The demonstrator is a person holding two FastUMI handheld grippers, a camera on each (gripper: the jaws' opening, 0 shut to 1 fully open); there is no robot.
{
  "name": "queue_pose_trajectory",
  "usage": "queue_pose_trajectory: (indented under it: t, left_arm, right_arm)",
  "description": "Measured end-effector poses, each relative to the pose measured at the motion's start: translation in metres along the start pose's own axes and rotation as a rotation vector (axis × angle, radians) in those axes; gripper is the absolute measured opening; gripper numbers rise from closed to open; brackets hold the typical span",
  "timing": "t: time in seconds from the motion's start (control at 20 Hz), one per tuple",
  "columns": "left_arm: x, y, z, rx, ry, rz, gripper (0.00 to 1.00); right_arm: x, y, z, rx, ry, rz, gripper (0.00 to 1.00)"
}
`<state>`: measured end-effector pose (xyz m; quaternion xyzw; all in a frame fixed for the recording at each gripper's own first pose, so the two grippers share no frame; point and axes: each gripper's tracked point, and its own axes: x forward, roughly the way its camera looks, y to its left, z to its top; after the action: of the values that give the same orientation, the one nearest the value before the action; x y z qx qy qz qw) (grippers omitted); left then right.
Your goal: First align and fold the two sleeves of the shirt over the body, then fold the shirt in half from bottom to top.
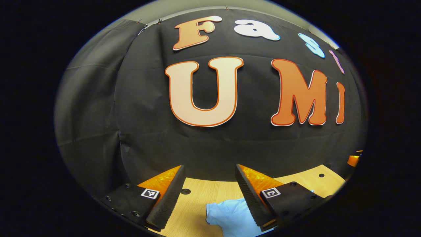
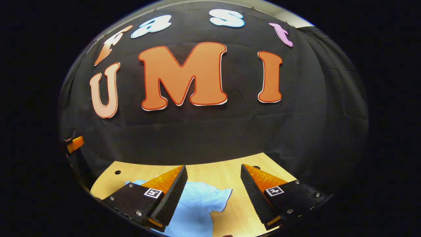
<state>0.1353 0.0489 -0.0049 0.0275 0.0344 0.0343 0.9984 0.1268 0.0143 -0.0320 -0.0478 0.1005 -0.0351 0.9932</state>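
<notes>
A light blue shirt [image 1: 230, 215] lies on the wooden table [image 1: 197, 200], low in the left gripper view and partly behind that gripper's right finger. My left gripper [image 1: 209, 171] hangs above the table, open, nothing between its fingers. In the right gripper view the same shirt [image 2: 197, 205] shows one short sleeve [image 2: 220, 197] spread to the right. My right gripper [image 2: 213, 171] is open too, held above the shirt, its left finger covering part of the cloth.
The black booth wall rises just behind the table's far edge [image 2: 197, 161]. Small round holes [image 1: 185, 191] dot the tabletop. The other gripper shows as a small part at the right edge [image 1: 353, 159] and at the left edge [image 2: 74, 143].
</notes>
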Motion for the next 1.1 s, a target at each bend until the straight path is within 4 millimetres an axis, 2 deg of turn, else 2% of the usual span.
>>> queue_pose_trajectory:
  t: [0.15, 0.25, 0.35, 0.6, 0.8, 0.95, 1.1]
  left_arm:
    - [0.003, 0.005, -0.004, -0.012, 0.005, -0.002, 0.97]
    - [0.006, 0.006, -0.007, -0.023, 0.012, 0.001, 0.97]
    - [0.01, 0.012, -0.011, -0.031, 0.022, 0.005, 0.97]
    - [0.008, 0.03, -0.011, -0.022, 0.019, 0.034, 0.96]
    - [0.007, 0.041, -0.013, -0.018, 0.025, 0.052, 0.96]
    - [0.005, 0.052, -0.015, -0.006, 0.03, 0.067, 0.97]
    - [0.004, 0.067, -0.022, -0.007, 0.051, 0.094, 0.96]
  right_arm:
    - [0.009, -0.003, -0.008, -0.007, 0.039, -0.038, 0.98]
    - [0.018, -0.014, -0.027, -0.035, 0.121, -0.086, 0.98]
    - [0.029, -0.017, -0.045, -0.037, 0.2, -0.095, 0.98]
    - [0.076, -0.032, -0.089, -0.01, 0.365, -0.131, 0.98]
    - [0.109, -0.044, -0.138, -0.022, 0.516, -0.143, 0.98]
    - [0.121, -0.046, -0.178, -0.018, 0.638, -0.135, 0.98]
    - [0.132, -0.047, -0.208, -0.055, 0.715, -0.137, 0.99]
